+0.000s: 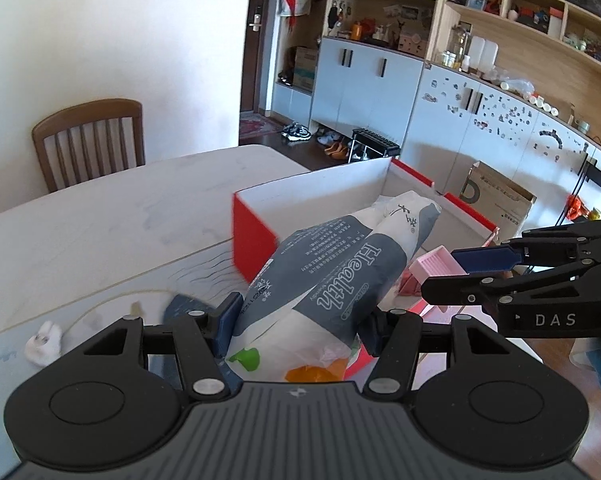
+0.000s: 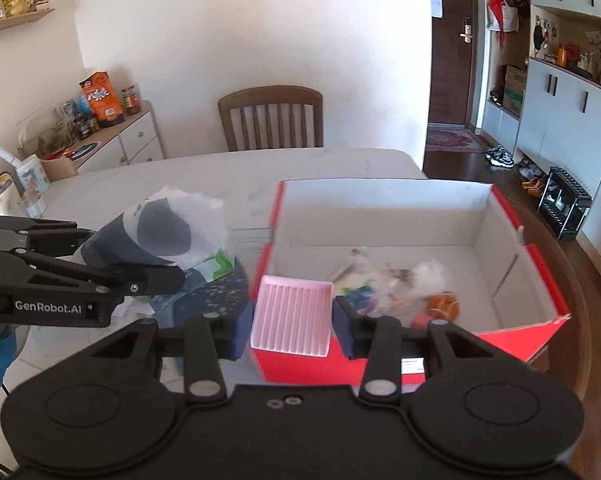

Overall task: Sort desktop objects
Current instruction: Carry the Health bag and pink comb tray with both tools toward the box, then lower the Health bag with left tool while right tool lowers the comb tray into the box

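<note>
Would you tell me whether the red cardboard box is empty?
Not empty: the red cardboard box is lidless, and small items, including an orange ball, lie on its white floor.

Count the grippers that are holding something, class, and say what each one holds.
2. The left gripper grips the grey-and-white packet; the right gripper grips the pink ridged tray at the red box.

Both wrist cameras look forward and downward along their fingers, close above the table's [image 2: 120,184] near edge; both share the red box [image 1: 256,236] and wooden chair [image 2: 271,118].
</note>
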